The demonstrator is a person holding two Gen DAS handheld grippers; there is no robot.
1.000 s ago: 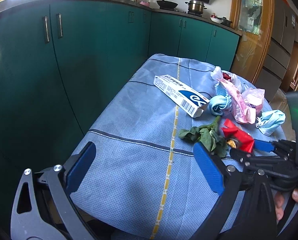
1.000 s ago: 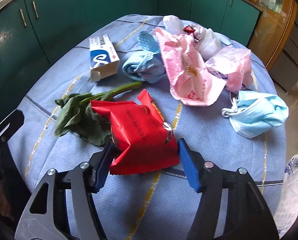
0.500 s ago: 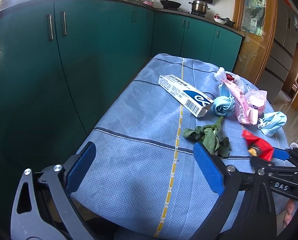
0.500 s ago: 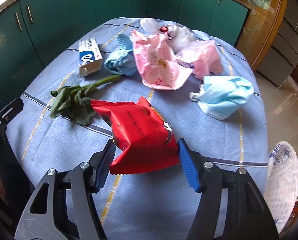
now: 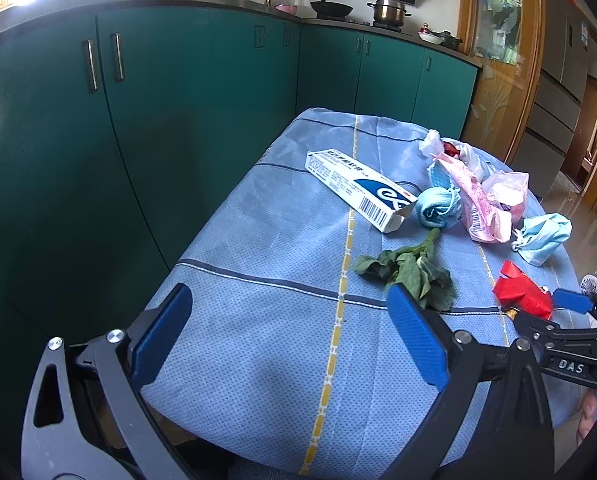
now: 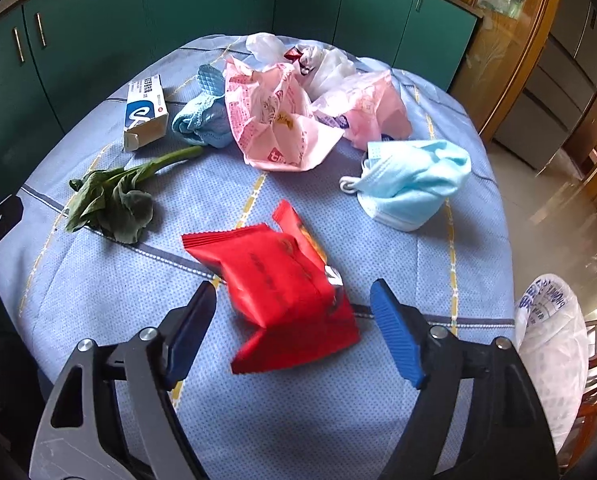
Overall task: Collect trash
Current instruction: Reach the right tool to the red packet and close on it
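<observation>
A red snack packet lies blurred between my right gripper's spread fingers, with a gap showing on each side of it. That gripper is open over the near part of the blue tablecloth. In the left wrist view the same red packet shows at the far right, by the right gripper's blue finger. My left gripper stands open over the table's near edge, holding nothing. A wilted green leaf, a white and blue carton, a blue face mask and pink plastic bags lie further back.
A crumpled blue cloth sits beside the carton. A white plastic bag hangs off the table's right side by a wooden chair. Green cabinets run along the left and back. A tiled floor opens to the right.
My right gripper drew back toward the table's near edge with the red packet, then its fingers spread apart and the packet came loose. The left gripper stayed open and barely moved.
</observation>
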